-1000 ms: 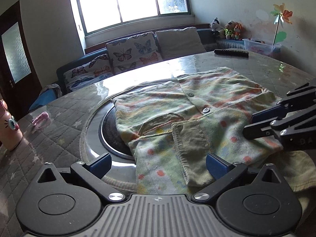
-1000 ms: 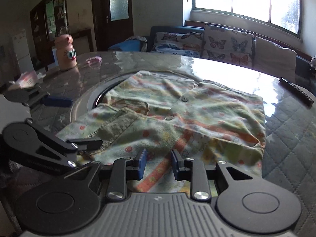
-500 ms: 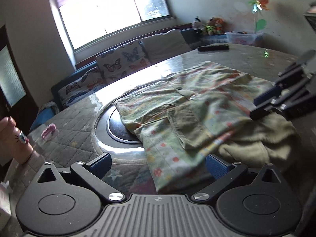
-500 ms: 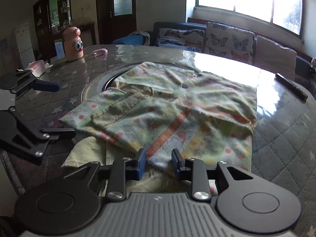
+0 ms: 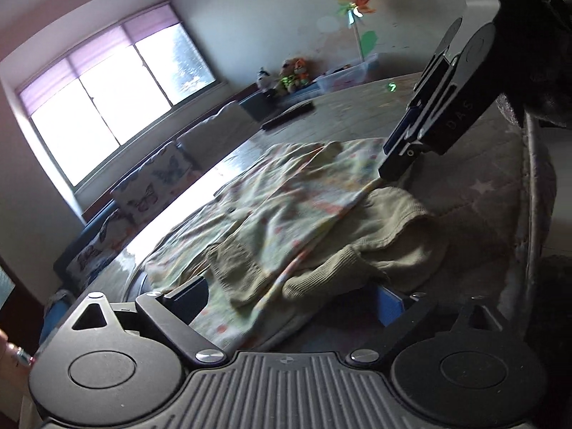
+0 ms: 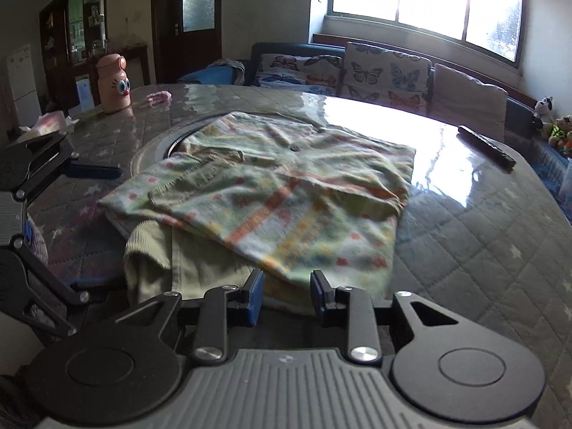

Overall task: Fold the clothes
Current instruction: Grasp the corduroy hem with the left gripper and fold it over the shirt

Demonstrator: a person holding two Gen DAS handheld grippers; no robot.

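Note:
A green patterned buttoned garment [image 6: 286,186] lies spread on the round quilted table [image 6: 482,250], its olive ribbed sleeve [image 6: 150,250] sticking out at the near edge. It also shows in the left wrist view [image 5: 286,214], with the sleeve [image 5: 375,246] in front. My left gripper [image 5: 289,293] is open wide and empty, tilted, at the near hem. My right gripper [image 6: 286,296] is partly open and empty, just short of the hem; it also shows in the left wrist view [image 5: 404,150] above the garment's right edge.
A pink cartoon bottle [image 6: 112,82] and a small pink item [image 6: 157,97] stand at the table's far left. A black remote [image 6: 486,144] lies at the far right. A sofa with butterfly cushions [image 6: 375,71] runs under the window. The table's edge is close to me.
Both grippers have drawn back toward the near table edge. The left one has tilted and swung to the right. The garment lies where it was; both grippers stayed empty.

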